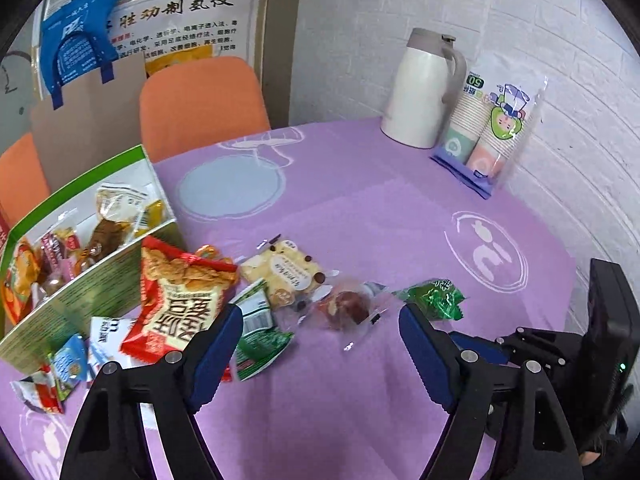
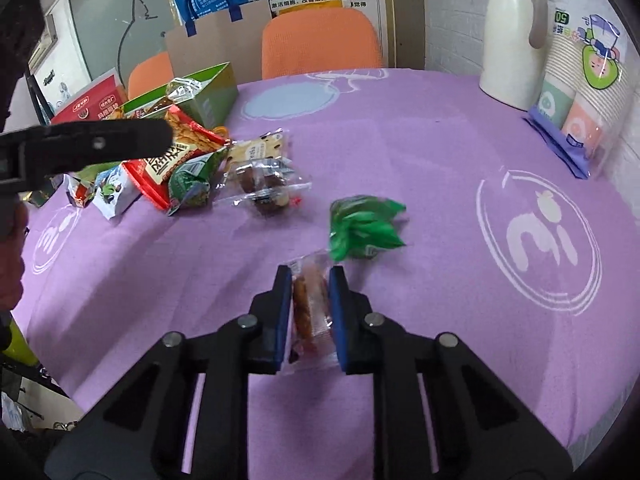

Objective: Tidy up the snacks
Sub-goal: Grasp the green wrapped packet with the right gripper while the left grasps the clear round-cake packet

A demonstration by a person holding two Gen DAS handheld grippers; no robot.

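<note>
Clear-wrapped snack (image 2: pixel 310 312) — clamped between the right tool's (image 2: pixel 309 316) blue pads, long axis along the fingers, low over the purple worktop (image 2: pixel 400 152). Green packet (image 2: pixel 364 228) just ahead. Left tool (image 1: pixel 320 344) — jaws apart, empty, above a clear-wrapped date (image 1: pixel 346 306). Green box (image 1: pixel 76 232) holds snacks. Cup sleeve (image 1: pixel 496 120) reads "50"; white jug (image 1: pixel 420 88) beside it.

snacks (image 1: pixel 184 292) right of box (image 1: pixel 80 240), on table (image 1: pixel 380 216)

Office break room, wall poster (image 1: pixel 180 28), thermos (image 1: pixel 420 88), paper cups (image 1: pixel 488 128)
</note>
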